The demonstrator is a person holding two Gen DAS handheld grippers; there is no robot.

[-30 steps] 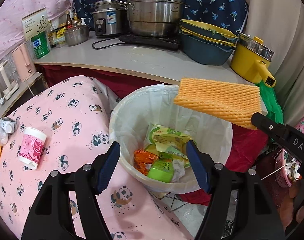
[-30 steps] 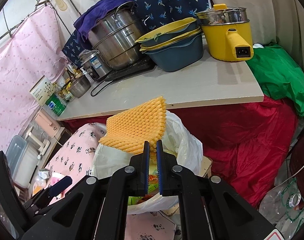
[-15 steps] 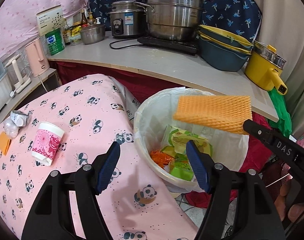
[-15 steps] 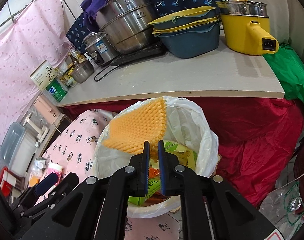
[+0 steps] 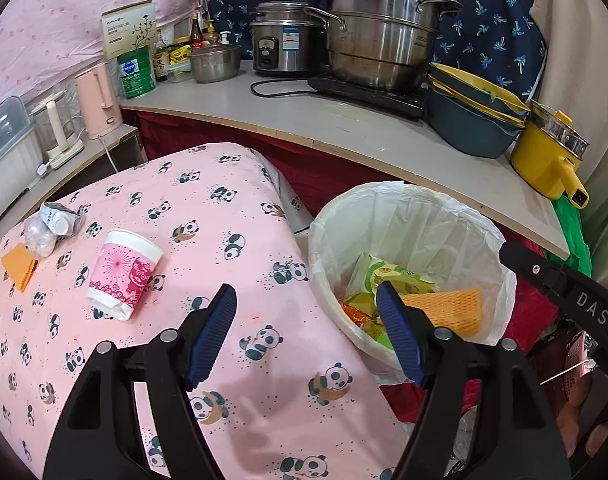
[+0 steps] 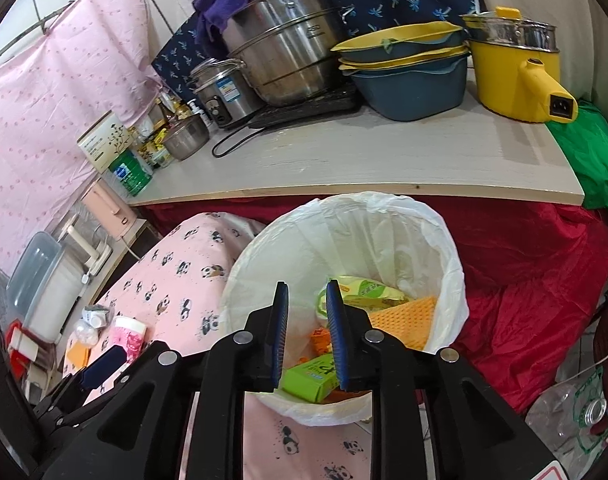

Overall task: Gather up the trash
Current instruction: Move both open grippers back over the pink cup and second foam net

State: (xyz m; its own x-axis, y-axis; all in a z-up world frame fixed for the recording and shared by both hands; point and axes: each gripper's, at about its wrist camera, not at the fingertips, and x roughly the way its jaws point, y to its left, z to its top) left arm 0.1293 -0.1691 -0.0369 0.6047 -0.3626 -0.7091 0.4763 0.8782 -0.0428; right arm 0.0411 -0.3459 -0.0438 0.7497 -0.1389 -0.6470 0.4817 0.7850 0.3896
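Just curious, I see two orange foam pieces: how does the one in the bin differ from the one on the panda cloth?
The orange foam sheet in the bin looks larger and lies on wrappers; the orange foam piece on the cloth looks smaller and lies flat beside a crumpled carton. Both share the same ribbed orange texture.

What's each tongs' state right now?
Left tongs: open, empty.
Right tongs: open, empty; orange foam sheet lies in the trash bin.

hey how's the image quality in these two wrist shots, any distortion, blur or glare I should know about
Left wrist view: strong fisheye bend, the counter edge curves, corners are black; the panda cloth is sharp and evenly lit. Right wrist view: same bend and dark corners, soft highlights on the steel pot, no motion blur on the trash bin.
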